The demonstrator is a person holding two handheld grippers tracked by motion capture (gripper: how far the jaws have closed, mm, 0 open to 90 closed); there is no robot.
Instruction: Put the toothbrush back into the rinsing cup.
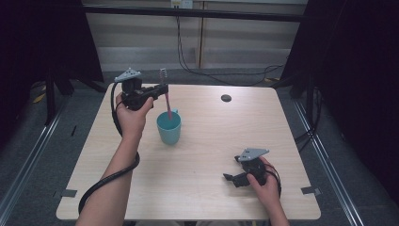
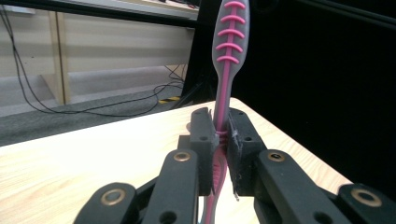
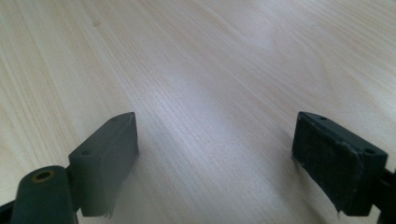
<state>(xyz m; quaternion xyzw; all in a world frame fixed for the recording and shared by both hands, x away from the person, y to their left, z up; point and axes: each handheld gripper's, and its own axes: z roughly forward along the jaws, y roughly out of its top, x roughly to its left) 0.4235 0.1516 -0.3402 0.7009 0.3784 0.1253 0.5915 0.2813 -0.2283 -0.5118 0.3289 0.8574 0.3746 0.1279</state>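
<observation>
Right gripper (image 1: 229, 178) sits lower right of the high view, low over the pale wood-grain table (image 1: 211, 141), jaws spread wide with nothing between them; in the right gripper view only bare wood lies between its black pads (image 3: 109, 154). Teal plastic cup (image 1: 169, 128) stands left of centre, upright. Above it, upper left, left gripper (image 1: 164, 90) is clamped tight on the shaft of a pink-and-grey plastic toothbrush (image 1: 166, 96): head up, lower end down inside the cup. Left gripper view shows both pads pressing the handle (image 2: 219, 140).
</observation>
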